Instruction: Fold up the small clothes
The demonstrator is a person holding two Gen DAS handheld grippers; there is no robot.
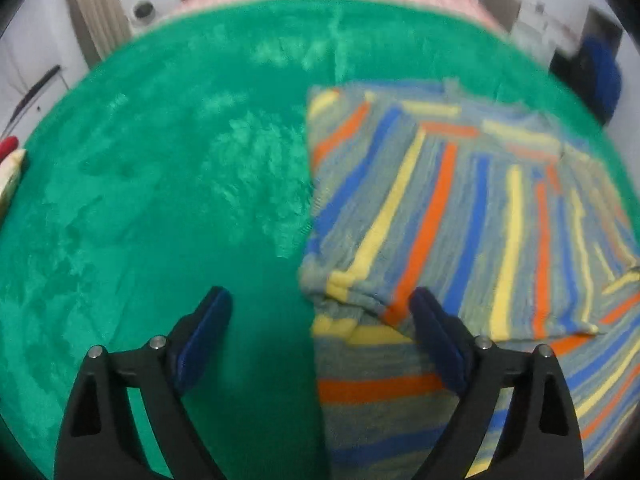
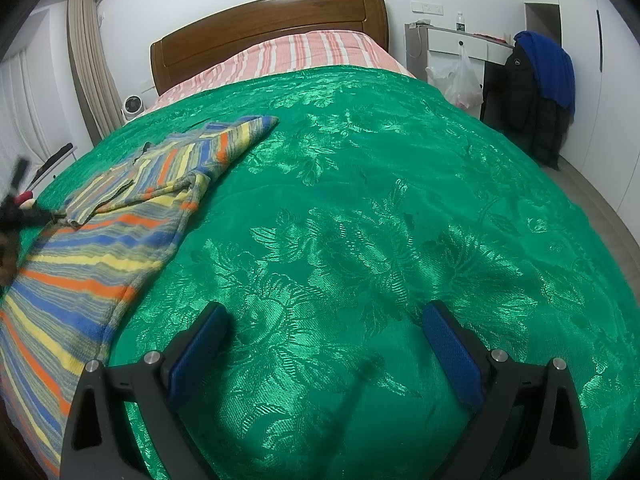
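Observation:
A striped knit garment (image 1: 460, 216) in grey, blue, orange and yellow lies partly folded on the green bedspread (image 1: 160, 200). My left gripper (image 1: 320, 304) hangs open just above the garment's left edge, where a folded-over flap ends; nothing is between its blue pads. In the right wrist view the same garment (image 2: 100, 240) lies at the left, with a sleeve folded across it. My right gripper (image 2: 324, 320) stands open over bare green bedspread (image 2: 380, 220), well to the right of the garment. The left gripper (image 2: 16, 212) shows blurred at the far left edge.
A wooden headboard (image 2: 272, 20) and a pink striped sheet (image 2: 304, 52) lie beyond the bedspread. Right of the bed stand a white desk (image 2: 460, 44), a hanging plastic bag (image 2: 460, 76) and dark and blue jackets (image 2: 536, 92). Curtains (image 2: 88, 60) hang at the left.

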